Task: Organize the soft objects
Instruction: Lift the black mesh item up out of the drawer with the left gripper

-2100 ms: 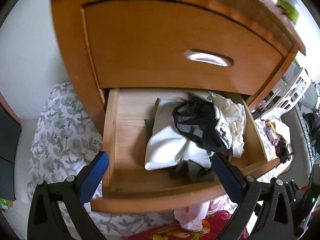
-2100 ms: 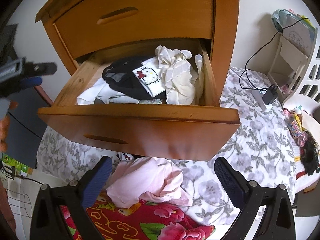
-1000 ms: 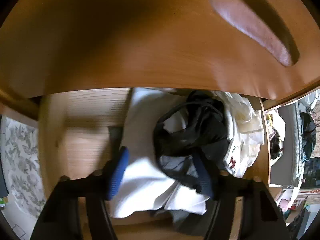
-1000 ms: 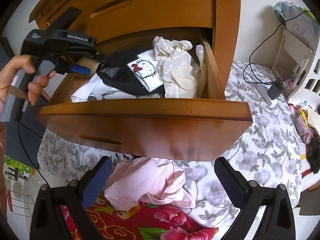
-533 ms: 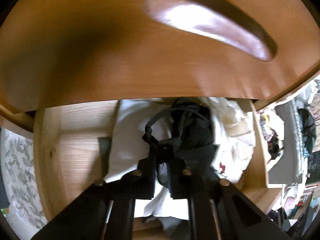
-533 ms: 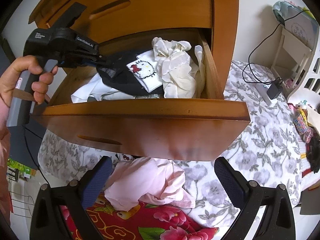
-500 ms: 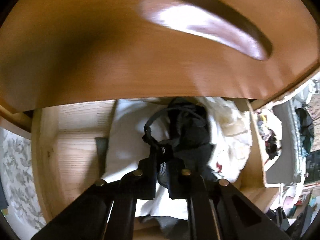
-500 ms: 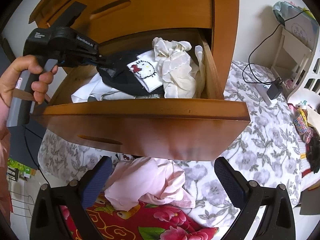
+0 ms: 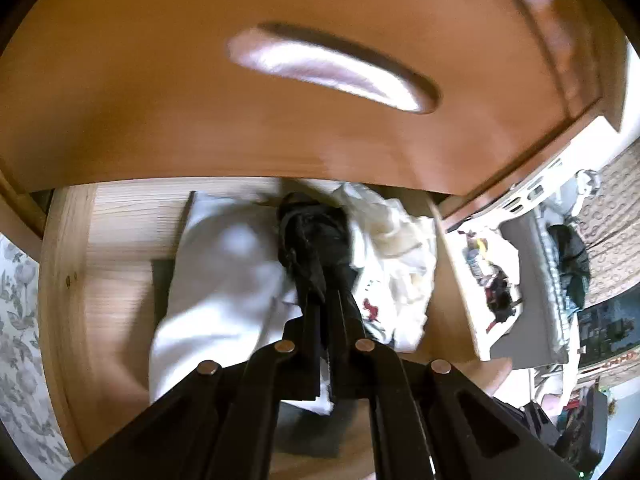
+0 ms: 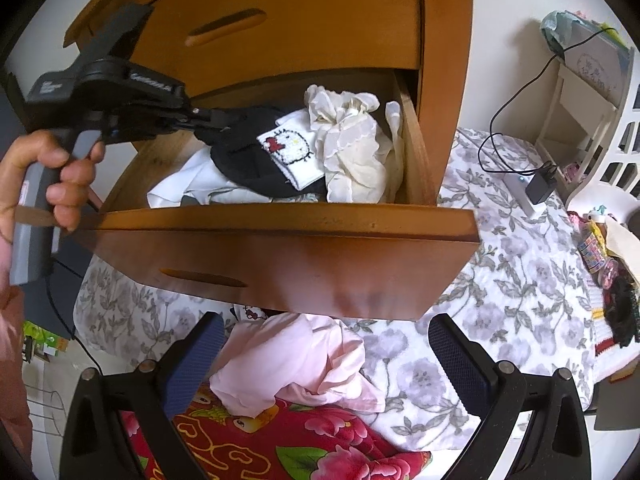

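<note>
The open lower drawer (image 10: 280, 220) of a wooden cabinet holds a pile of soft clothes: a black mesh garment (image 9: 316, 232) (image 10: 248, 160), a white folded cloth (image 9: 224, 276), a cream frilly piece (image 10: 352, 140) and a white cat-print sock (image 10: 290, 152). My left gripper (image 9: 316, 276) (image 10: 218, 120) is inside the drawer, shut on the black garment's edge and lifting it. My right gripper (image 10: 324, 356) is open and empty, below the drawer front, over a pink garment (image 10: 296, 364) on the bed.
The closed upper drawer (image 9: 280, 80) hangs right above my left gripper. A floral bedsheet (image 10: 500, 280) and a red flowered blanket (image 10: 280, 440) lie under the drawer. A charger with cable (image 10: 540, 188) and a white plastic rack (image 10: 600, 120) are at the right.
My left gripper moved into the drawer, closed on the black garment and now pulls it up and bunches it. My right gripper has stayed open in place.
</note>
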A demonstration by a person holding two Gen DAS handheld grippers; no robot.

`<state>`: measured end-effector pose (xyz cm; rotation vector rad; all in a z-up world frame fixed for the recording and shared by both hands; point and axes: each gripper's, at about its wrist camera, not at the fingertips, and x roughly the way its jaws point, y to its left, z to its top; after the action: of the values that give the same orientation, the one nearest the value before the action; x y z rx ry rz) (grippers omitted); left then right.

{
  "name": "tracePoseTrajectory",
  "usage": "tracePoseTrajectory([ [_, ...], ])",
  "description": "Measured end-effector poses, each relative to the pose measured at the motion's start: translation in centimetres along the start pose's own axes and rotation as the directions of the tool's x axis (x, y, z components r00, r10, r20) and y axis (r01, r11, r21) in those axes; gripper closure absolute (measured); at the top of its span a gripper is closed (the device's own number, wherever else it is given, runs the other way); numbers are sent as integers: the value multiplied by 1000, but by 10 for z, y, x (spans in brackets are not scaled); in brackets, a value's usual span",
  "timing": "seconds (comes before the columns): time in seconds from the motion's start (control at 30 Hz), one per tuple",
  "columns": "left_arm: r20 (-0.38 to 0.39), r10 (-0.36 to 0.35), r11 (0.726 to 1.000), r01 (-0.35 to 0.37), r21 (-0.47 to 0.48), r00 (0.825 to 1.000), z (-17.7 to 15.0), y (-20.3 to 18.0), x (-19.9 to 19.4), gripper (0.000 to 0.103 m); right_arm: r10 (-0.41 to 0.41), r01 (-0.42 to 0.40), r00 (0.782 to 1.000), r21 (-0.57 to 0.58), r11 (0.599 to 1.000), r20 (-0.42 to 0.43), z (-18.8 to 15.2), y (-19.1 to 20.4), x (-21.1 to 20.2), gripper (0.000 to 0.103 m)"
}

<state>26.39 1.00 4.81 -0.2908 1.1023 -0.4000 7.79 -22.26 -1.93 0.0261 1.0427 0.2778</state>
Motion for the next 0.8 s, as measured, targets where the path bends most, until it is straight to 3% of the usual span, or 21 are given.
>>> tracePoseTrajectory([
  [0.53, 100, -114, 993, 117, -31, 988, -13, -10, -23, 102, -17, 18, 999, -23, 1000, 35, -1, 8, -29, 0],
  [0.8, 193, -154, 986, 164, -37, 969, -1, -11, -71, 102, -35, 36, 998, -18, 999, 60, 0, 8, -44, 0],
])
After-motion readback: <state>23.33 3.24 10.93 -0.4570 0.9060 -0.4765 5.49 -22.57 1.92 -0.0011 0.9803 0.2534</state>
